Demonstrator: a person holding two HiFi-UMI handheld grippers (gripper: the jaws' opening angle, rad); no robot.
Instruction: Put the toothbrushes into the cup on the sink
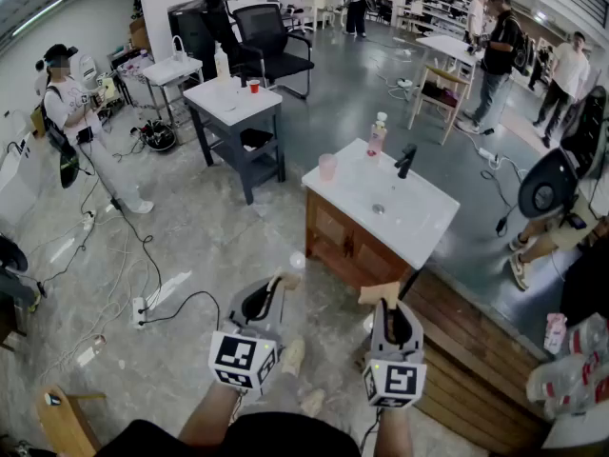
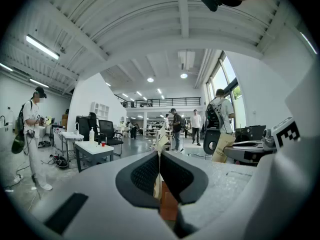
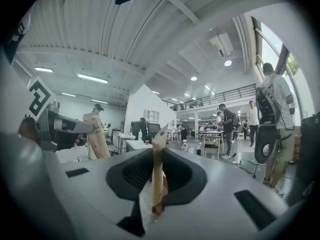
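Observation:
In the head view both grippers are held level at the bottom, short of the sink. My left gripper (image 1: 272,291) is shut on a toothbrush in a tan paper pack (image 1: 285,279); in the left gripper view the pack (image 2: 160,146) stands pinched between the jaws of the left gripper (image 2: 159,173). My right gripper (image 1: 390,305) is shut on a second packed toothbrush (image 1: 380,293), seen upright between the pads in the right gripper view (image 3: 159,159). The pink cup (image 1: 326,167) stands at the left corner of the white sink top (image 1: 419,219), well ahead of both grippers.
A black faucet (image 1: 406,160) and a pink-capped bottle (image 1: 378,133) stand at the sink's far edge. A grey table (image 1: 233,103) and office chair (image 1: 271,41) lie beyond on the left. Cables (image 1: 143,255) cross the floor. Several people stand around. Wooden planks (image 1: 476,350) lie at right.

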